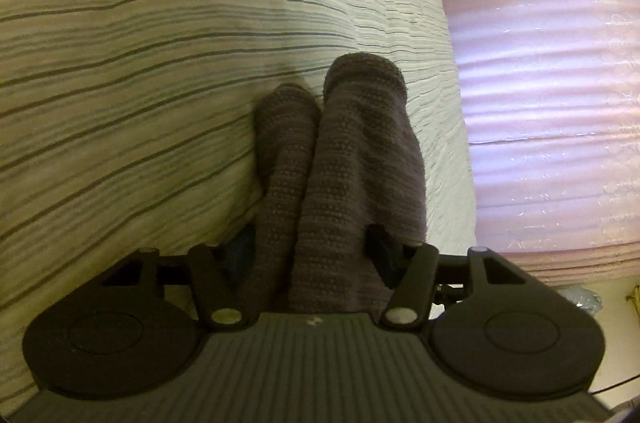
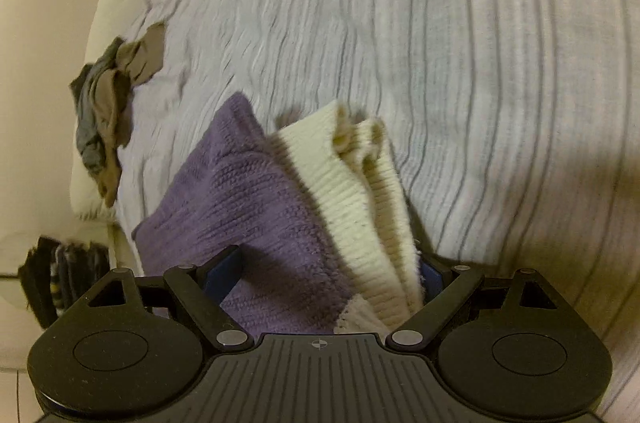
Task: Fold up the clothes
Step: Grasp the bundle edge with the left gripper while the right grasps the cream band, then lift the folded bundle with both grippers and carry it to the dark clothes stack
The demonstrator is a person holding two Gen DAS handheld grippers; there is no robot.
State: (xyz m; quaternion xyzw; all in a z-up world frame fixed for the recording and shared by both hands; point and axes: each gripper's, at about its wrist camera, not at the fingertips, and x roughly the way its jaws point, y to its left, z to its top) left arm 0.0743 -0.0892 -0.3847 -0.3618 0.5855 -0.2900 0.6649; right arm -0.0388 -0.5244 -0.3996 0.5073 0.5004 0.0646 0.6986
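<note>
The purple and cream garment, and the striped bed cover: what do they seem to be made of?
Garment: thick knit, probably wool or acrylic; visible stitch rows on the purple, ribbing on the cream, fuzzy matte surface. Bed cover: thin woven cloth, perhaps crinkled cotton; fine puckered ridges, thin dark stripes, no shine.

We see a purple knit sweater [image 2: 256, 207] with a cream ribbed band [image 2: 352, 191], bunched in folds and hanging over the striped bedspread [image 2: 460, 63].

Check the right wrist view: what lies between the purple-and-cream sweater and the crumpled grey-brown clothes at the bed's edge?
Only bare striped bedspread separates the sweater from the crumpled clothes, as the right wrist view shows.
</note>
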